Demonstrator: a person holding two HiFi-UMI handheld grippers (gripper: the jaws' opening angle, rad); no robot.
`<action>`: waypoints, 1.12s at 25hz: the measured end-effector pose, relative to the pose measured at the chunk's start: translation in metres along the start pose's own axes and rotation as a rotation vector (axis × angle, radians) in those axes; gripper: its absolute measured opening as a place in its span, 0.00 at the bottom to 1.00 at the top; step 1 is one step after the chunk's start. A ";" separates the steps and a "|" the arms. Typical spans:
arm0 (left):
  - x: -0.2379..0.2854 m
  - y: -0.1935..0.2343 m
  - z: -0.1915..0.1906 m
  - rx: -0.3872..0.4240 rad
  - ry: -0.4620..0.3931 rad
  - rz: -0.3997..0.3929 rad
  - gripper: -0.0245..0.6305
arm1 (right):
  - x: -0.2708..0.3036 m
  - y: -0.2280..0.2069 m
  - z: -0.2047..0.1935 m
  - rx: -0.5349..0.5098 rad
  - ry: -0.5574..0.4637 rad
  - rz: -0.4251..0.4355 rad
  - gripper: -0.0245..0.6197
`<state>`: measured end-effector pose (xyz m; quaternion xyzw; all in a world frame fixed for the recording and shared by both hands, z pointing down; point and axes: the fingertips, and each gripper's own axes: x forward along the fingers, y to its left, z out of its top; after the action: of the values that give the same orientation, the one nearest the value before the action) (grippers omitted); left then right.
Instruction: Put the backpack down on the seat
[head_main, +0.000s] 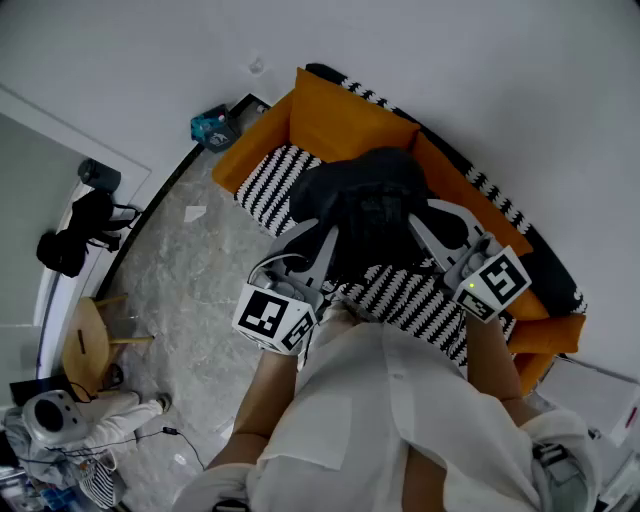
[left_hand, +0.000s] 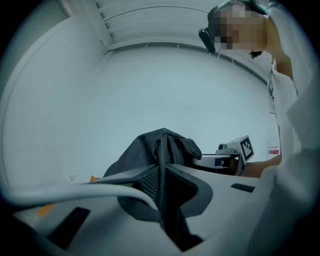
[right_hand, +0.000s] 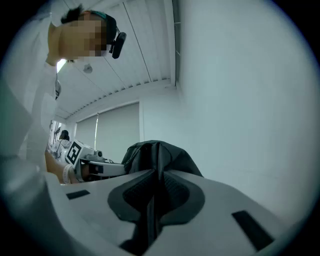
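A black backpack (head_main: 368, 205) is over the middle of the orange sofa's black-and-white striped seat (head_main: 272, 182). Whether it rests on the seat I cannot tell. My left gripper (head_main: 330, 238) is shut on a fold of its fabric at its left side. My right gripper (head_main: 420, 222) is shut on the fabric at its right side. In the left gripper view the black cloth (left_hand: 161, 150) runs down between the pressed jaws of the left gripper (left_hand: 162, 182), with the right gripper (left_hand: 235, 154) beyond. The right gripper view shows the backpack (right_hand: 161, 154) pinched by the right gripper (right_hand: 155, 192) the same way.
The sofa's orange backrest (head_main: 345, 125) stands against a white wall. On the marble floor at left are a blue object (head_main: 212, 127), a dark bag on a stand (head_main: 75, 235), a wooden stool (head_main: 85, 345) and a seated person (head_main: 70, 420).
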<state>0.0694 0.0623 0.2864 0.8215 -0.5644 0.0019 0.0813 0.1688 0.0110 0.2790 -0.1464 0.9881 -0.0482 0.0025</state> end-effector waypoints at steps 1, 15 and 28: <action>-0.002 -0.003 -0.002 -0.001 -0.001 0.012 0.11 | -0.002 0.001 -0.001 0.000 0.000 0.011 0.11; -0.007 -0.029 -0.023 -0.040 0.047 0.110 0.11 | -0.023 0.001 -0.019 0.048 0.032 0.125 0.10; -0.019 -0.037 -0.030 -0.059 0.056 0.116 0.10 | -0.026 0.010 -0.019 0.066 0.021 0.157 0.10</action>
<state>0.0995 0.0970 0.3091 0.7842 -0.6084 0.0131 0.1212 0.1902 0.0294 0.2969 -0.0680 0.9943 -0.0817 0.0006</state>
